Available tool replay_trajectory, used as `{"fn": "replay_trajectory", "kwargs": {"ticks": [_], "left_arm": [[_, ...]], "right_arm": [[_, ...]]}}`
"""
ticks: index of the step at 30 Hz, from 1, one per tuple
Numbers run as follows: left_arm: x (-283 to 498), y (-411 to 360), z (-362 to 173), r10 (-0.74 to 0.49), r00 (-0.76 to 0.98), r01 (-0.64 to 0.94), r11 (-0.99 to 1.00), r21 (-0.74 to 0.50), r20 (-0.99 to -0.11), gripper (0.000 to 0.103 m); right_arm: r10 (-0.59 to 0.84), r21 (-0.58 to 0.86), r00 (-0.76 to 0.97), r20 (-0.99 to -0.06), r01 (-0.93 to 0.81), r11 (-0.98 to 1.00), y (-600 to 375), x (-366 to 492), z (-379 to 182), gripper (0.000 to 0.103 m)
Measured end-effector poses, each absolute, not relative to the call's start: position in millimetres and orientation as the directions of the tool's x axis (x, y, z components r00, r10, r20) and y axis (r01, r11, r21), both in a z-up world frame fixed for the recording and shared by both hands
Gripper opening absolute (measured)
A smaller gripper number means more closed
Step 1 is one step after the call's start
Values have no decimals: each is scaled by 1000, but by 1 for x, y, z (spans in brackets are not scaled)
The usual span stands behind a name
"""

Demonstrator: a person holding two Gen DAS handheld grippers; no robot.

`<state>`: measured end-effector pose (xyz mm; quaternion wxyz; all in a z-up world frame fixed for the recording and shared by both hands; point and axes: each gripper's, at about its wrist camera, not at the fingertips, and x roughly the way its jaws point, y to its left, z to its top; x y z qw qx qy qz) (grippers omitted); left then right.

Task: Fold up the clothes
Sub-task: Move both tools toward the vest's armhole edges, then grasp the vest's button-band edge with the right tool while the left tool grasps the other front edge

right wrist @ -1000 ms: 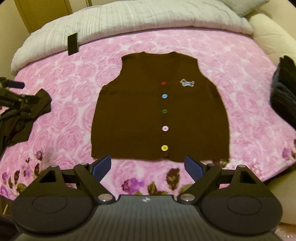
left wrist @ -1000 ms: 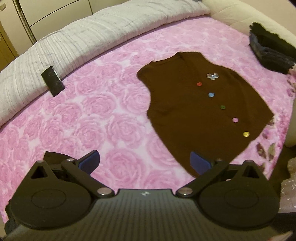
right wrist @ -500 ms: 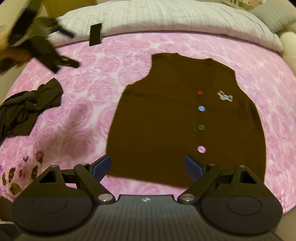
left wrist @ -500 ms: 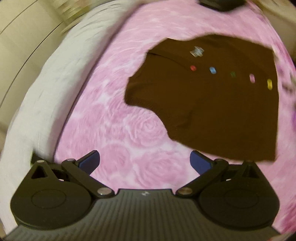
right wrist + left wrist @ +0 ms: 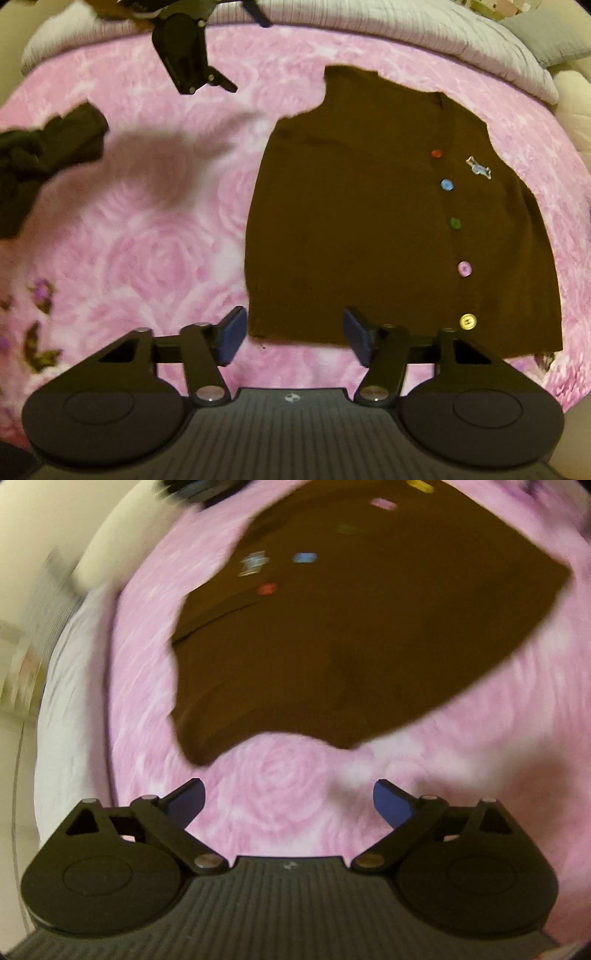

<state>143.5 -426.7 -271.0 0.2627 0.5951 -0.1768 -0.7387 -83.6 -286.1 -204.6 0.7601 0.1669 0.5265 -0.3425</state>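
A brown sleeveless vest [image 5: 388,221] with several coloured buttons lies flat on the pink rose-print bedspread [image 5: 147,240]. My right gripper [image 5: 293,338] is open, low over the vest's bottom left corner, its jaws straddling the hem edge. My left gripper [image 5: 288,801] is open and empty, hovering over the bedspread just short of the vest's armhole and shoulder [image 5: 332,646]; that view is blurred. The left gripper also shows in the right wrist view [image 5: 184,55], above the bed at the far left.
A crumpled black garment [image 5: 40,155] lies on the bed at the left. A grey-white quilt [image 5: 369,26] runs along the far edge. A pale cushion [image 5: 569,96] is at the far right.
Both grippers moved in toward the vest. The left swung round to its shoulder side and came lower. The right dropped to the bottom left hem corner and its jaws narrowed somewhat.
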Motion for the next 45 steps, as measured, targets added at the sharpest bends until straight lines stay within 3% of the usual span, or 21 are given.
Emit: {"fn": "replay_trajectory", "kwargs": {"ticks": [4,11,18,19,23,26,29,30,40,45], "left_arm": [[142,-417,-312,-570,-218,-60,-802,594,-792,84],[136,-419,-347,-602,-321,-310,-663,681,-731,61],[129,-430,-362,-564,-376,-413,-608,678,-735,61],[129,-432,-362,-562,-381,-416,-605,679,-734,57],[123,-441,-360,-571,-358,-407,-616,674,-739,21],[120,-444,-355,-561,-341,-400,-640,656,-755,11],[117,-445,-349,-548,-330,-395,-659,640,-768,9],[117,-446,-347,-547,-329,-393,-662,638,-770,8],[102,-463,-277,-575,-331,-314,-680,662,-748,4],[78,-489,-229,-594,-324,-283,-682,674,-737,1]], "right_arm": [[-370,-152,181,-911,689,709,-276,-68,-235,49],[-437,-257,114,-892,668,699,-264,-51,-262,40],[-462,-349,65,-884,565,748,-252,-33,-281,39],[-467,-357,64,-882,556,751,-253,-32,-283,39],[-478,-369,63,-876,553,747,-261,-30,-287,38],[-485,-372,69,-872,550,748,-266,-27,-288,34],[-471,-351,79,-879,561,749,-271,-27,-288,23],[-467,-341,84,-880,570,748,-272,-27,-286,7],[-431,-163,229,-873,696,700,-297,-65,-207,7],[-389,37,348,-853,784,619,-332,-112,-155,7]]}}
